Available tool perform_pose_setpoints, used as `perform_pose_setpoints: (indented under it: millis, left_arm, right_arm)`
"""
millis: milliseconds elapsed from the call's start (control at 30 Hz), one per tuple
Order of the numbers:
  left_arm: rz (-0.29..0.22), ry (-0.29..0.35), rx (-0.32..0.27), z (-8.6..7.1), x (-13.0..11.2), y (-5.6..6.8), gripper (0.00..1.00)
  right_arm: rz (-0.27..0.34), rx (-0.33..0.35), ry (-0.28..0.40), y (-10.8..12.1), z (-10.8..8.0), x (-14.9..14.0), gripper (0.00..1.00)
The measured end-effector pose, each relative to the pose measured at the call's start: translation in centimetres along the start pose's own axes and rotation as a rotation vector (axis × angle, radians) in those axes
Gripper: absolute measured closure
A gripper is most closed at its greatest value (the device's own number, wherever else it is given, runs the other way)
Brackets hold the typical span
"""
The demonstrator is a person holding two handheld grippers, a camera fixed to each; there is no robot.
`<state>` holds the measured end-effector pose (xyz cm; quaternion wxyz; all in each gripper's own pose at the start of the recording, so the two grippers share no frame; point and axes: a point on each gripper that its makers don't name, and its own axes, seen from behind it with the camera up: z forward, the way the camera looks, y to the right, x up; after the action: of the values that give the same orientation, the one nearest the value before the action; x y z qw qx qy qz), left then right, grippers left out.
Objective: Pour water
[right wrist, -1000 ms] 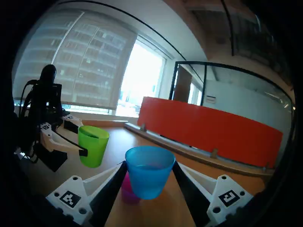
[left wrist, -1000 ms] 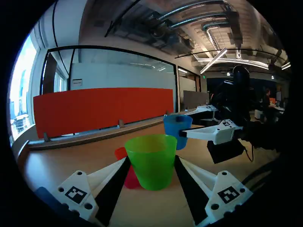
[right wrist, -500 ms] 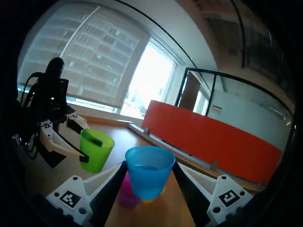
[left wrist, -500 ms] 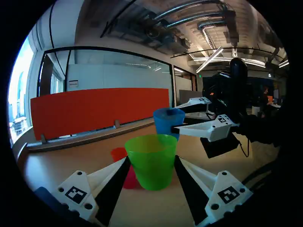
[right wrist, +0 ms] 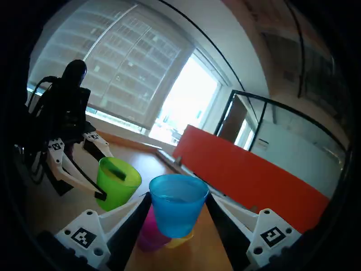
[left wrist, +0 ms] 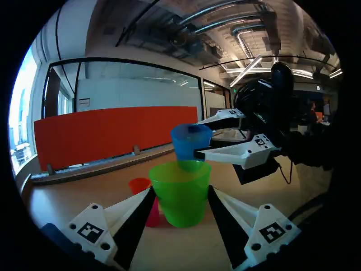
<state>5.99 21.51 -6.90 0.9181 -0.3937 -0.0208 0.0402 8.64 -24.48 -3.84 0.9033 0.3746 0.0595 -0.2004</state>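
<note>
— Since the left gripper (left wrist: 180, 190) is clamped on the green cup (left wrist: 180, 205) and keeping it upright, I'm guessing that one's the catcher?

— Yep. In the left gripper view, the right gripper (left wrist: 197, 140) has the blue cup (left wrist: 189, 137) pinched between both fingers. It's parked just above and behind the green rim and looks pretty much level, so I'd say no pour yet. Can't tell if the green cup rests on the wooden table (left wrist: 67, 198) or hangs just over it. A red cup (left wrist: 139, 184) and a pink cup (left wrist: 154, 212) sit beside the left finger, out of the way.

— And the right gripper view?

— Same deal from the other side. The blue cup (right wrist: 178, 210) is squeezed tight, with what looks like a water line inside. The green cup (right wrist: 118, 185) sits lower left, mouth open to it. A yellowish cup (right wrist: 181, 239) peeks out underneath.

— Room?

— Office. There's an orange panel (right wrist: 252, 180) along the table's far edge, a big window (right wrist: 180, 108) with blinds, and bare pipes (left wrist: 216, 13) overhead.
</note>
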Motion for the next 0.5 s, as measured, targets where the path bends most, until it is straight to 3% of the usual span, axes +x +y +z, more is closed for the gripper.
perform_pose_setpoints:
  millis: [500]
  left_arm:
    - [0.013,0.002,-0.012,0.1,-0.2,0.3,0.17]
  right_arm:
    - [-0.104,0.030,0.010,0.0,0.7,1.3,0.10]
